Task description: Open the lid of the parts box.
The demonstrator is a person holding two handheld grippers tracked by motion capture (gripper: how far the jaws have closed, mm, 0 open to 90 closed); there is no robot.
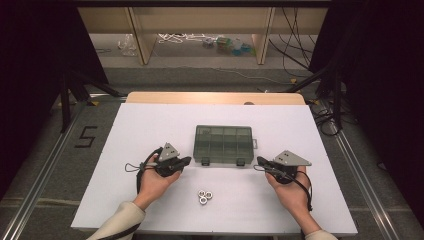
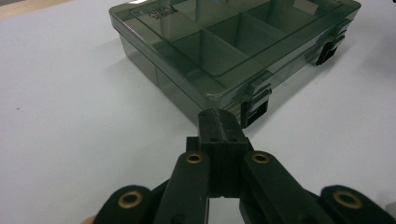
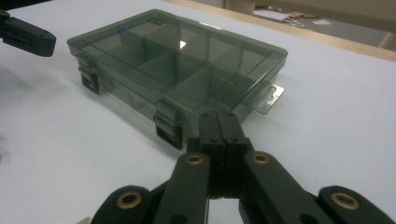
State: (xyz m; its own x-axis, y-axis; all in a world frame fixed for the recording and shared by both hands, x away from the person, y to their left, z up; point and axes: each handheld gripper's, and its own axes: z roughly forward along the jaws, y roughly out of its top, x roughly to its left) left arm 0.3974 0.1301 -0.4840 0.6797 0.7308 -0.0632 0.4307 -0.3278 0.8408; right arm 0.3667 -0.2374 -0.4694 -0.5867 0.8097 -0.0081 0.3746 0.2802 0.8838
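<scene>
organizer box: one (image 1: pixel 223 144), lid closed, two latches
nuts: three (image 1: pixel 205 196), at its 6 o'clock
left hand-held gripper (image 1: pixel 186 160): jaws closed, empty
right hand-held gripper (image 1: pixel 260 161): same deal

The smoky-grey, see-through plastic compartment box (image 3: pixel 187 65) looks glossy and smooth. It sits on a matt white tabletop (image 1: pixel 150 130). Near its front, three small nuts (image 1: pixel 204 196) seem shiny metal.
</scene>
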